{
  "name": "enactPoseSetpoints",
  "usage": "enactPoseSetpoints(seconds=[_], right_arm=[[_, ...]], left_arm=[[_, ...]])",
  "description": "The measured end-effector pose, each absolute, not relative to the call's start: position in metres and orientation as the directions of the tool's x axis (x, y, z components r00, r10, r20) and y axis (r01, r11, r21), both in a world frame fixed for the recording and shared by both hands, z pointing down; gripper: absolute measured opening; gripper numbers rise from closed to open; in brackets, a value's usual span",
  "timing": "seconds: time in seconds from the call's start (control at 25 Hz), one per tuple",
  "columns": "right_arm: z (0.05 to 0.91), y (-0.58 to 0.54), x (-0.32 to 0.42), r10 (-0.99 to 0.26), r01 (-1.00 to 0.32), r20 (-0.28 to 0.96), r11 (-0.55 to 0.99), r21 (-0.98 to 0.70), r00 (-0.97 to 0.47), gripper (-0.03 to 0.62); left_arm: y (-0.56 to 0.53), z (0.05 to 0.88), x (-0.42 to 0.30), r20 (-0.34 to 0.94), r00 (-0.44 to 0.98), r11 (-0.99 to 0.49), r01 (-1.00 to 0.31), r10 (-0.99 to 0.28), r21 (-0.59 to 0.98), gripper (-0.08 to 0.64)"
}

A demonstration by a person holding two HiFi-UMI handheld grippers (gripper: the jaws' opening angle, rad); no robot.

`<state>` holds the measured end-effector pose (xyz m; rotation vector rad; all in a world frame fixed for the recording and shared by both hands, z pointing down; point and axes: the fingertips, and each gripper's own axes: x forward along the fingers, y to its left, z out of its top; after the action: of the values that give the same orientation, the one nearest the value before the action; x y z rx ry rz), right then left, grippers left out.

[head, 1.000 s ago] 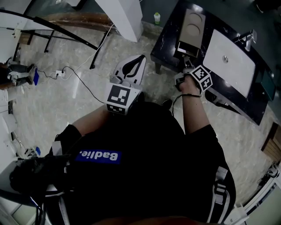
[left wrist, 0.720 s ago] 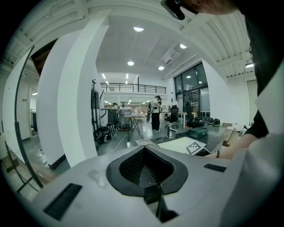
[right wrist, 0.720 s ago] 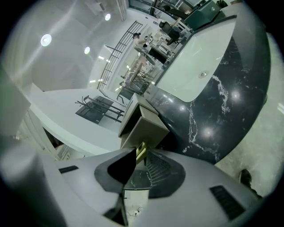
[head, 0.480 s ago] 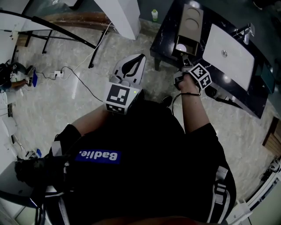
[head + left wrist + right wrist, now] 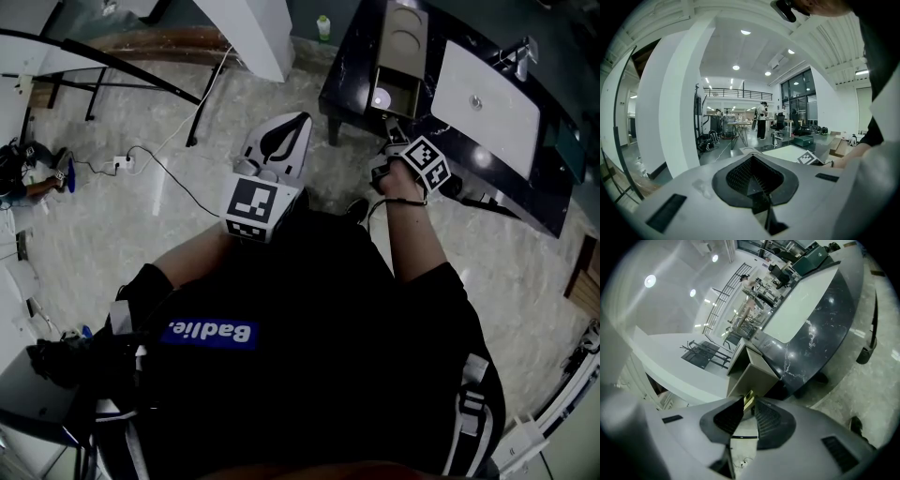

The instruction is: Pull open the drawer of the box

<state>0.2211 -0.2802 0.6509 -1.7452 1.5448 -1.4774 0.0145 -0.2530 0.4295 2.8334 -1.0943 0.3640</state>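
1. Position. The box (image 5: 411, 36) stands at the near end of the dark table (image 5: 345, 89), beside a white basin (image 5: 487, 117). Its drawer (image 5: 397, 92) stands partly out of the box, toward the person, and a small white object lies inside it.

2. Right gripper (image 5: 392, 129). In the right gripper view the 2 jaws are clamped on a small yellowish handle (image 5: 749, 401) at the drawer front (image 5: 757, 376). The grip looks centred on the handle.

3. Left gripper (image 5: 298, 124). It hangs in front of the person's torso, well apart from the table. In the left gripper view the jaws lie together with nothing between them. It takes no part in the pull.

4. Step in hand. Judged from the exposed drawer, the pull is under way and the drawer is not at full travel.

5. Next move. Draw the right gripper straight back along the drawer's own line, toward the person. Keep the clamp firm, because the handle is small and could slip out. Nothing braces the box, so a sideways or jerky pull could drag it along the table.
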Motion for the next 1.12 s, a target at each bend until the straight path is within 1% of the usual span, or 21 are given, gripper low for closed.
enactPoseSetpoints(seconds=[0.4, 0.68, 0.92, 1.12], right_arm=[[0.657, -0.270, 0.220, -0.888, -0.468, 0.438, -0.330, -0.819, -0.140, 0.071], [0.655, -0.266, 0.219, -0.902, -0.493, 0.417, -0.316, -0.811, -0.108, 0.072], [0.653, -0.224, 0.209, -0.881, -0.530, 0.467, -0.363, -0.767, -0.072, 0.072], [0.625, -0.181, 0.196, -0.879, -0.584, 0.477, -0.385, -0.715, -0.005, 0.072]], left_arm=[[-0.244, 0.429, 0.007, 0.251, 0.731, -0.757, -0.653, -0.634, -0.010, -0.005], [-0.242, 0.431, -0.006, 0.250, 0.746, -0.769, -0.639, -0.617, 0.005, -0.005], [-0.241, 0.423, -0.016, 0.210, 0.785, -0.799, -0.601, -0.583, 0.029, -0.005], [-0.239, 0.425, -0.012, 0.160, 0.840, -0.838, -0.536, -0.518, 0.104, -0.005]])
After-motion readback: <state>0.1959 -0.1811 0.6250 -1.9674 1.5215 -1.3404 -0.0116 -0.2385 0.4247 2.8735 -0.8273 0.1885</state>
